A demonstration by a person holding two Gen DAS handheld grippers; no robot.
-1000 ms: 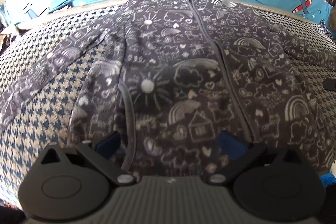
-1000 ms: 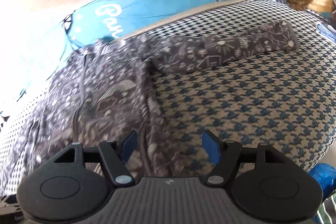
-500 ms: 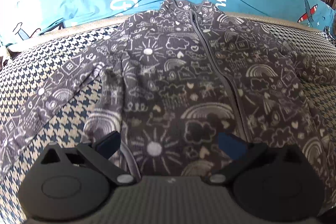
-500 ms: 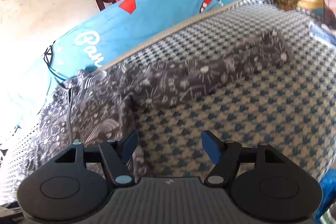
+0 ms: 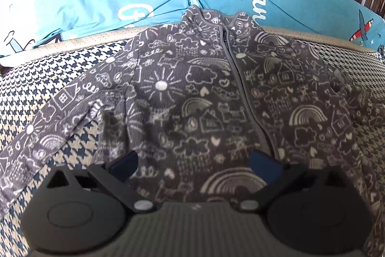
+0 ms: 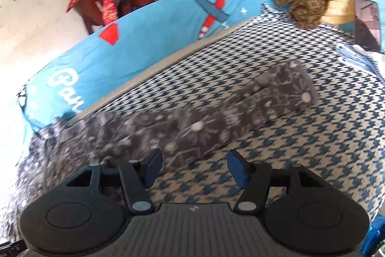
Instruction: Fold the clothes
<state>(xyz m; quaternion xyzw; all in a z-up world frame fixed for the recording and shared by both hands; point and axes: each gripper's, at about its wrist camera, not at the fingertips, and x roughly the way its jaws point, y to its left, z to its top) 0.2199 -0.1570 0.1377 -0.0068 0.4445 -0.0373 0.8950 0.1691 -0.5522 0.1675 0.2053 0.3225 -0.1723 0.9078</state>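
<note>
We're lining up the first fold: jacket flat mid-frame on the bed, left gripper wide open and empty, right gripper closing on nothing, so next it probably grabs the sleeve.

A grey fleece jacket with white doodles of suns, rainbows and houses lies flat and face up on the bed, zipped shut, collar toward 12 o'clock. One sleeve stretches straight out toward 2 o'clock.
</note>
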